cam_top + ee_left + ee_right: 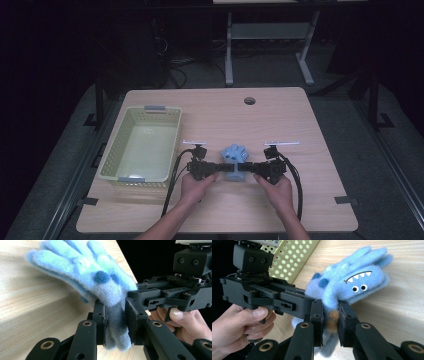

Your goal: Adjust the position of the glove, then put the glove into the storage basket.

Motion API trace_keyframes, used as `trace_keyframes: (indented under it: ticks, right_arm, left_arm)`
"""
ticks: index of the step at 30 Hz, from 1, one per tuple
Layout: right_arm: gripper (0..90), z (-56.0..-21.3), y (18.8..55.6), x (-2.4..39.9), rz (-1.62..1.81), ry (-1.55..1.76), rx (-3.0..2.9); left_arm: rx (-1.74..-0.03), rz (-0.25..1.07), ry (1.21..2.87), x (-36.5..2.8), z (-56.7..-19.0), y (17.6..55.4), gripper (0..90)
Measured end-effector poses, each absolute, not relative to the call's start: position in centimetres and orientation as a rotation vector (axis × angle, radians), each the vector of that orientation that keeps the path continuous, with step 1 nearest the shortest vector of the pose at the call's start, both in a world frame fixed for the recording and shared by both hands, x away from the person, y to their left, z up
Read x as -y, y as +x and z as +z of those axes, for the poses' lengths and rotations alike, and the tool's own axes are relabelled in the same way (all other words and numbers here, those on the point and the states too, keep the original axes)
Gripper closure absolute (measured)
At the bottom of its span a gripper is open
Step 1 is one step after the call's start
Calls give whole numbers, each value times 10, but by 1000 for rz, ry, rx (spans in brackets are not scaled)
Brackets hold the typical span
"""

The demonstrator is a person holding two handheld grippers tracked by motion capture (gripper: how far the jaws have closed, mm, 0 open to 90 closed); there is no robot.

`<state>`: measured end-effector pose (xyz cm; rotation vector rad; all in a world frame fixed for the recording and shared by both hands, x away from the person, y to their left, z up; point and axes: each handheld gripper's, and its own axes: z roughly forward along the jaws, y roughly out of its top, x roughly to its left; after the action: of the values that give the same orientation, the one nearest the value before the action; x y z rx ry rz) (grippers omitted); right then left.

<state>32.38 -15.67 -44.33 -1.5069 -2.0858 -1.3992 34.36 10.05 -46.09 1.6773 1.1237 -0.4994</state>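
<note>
A fuzzy blue monster glove (235,160) with googly eyes and white teeth (352,283) is held just above the wooden table (300,125) near its front middle. My left gripper (220,169) comes in from the left and is shut on the glove's cuff (115,322). From the right, my right gripper (247,169) is shut on the same cuff (331,320). The two sets of jaws meet almost tip to tip. The glove's fingers (67,260) point away toward the table's far side.
A pale yellow-green plastic basket (112,150) stands on the left part of the table, nothing visible in it. A round cable hole (249,100) sits near the far edge. Beyond the table is a dark floor with a white desk frame (229,50).
</note>
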Motion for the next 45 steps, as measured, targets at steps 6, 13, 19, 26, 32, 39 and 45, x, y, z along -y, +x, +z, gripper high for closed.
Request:
trace_keyframes:
  ticks: [6,13,19,26,32,39,45]
  right_arm:
    - [767,-436,324,156,-1428,-1508,2079]
    - [769,-428,324,152,-1447,-1502,2094]
    - [771,-419,324,152,-1481,-1481,2085]
    - [772,-408,327,145,-1503,-1451,2096]
    - [772,-397,330,135,-1499,-1429,2132]
    - [772,-383,334,123,-1493,-1398,2164]
    - [772,-372,340,109,-1496,-1355,2204]
  left_arm:
    - [-1111,-483,1677,-100,-452,344,711]
    - [-1115,-472,1665,-104,-445,343,712]
    - [-1093,-452,1676,-106,-430,343,713]
    - [-1081,-442,1672,-116,-419,344,713]
    - [-1076,-433,1667,-125,-411,345,713]
    - [-1064,-406,1661,-138,-399,345,712]
    - [-1056,-392,1647,-152,-392,347,712]
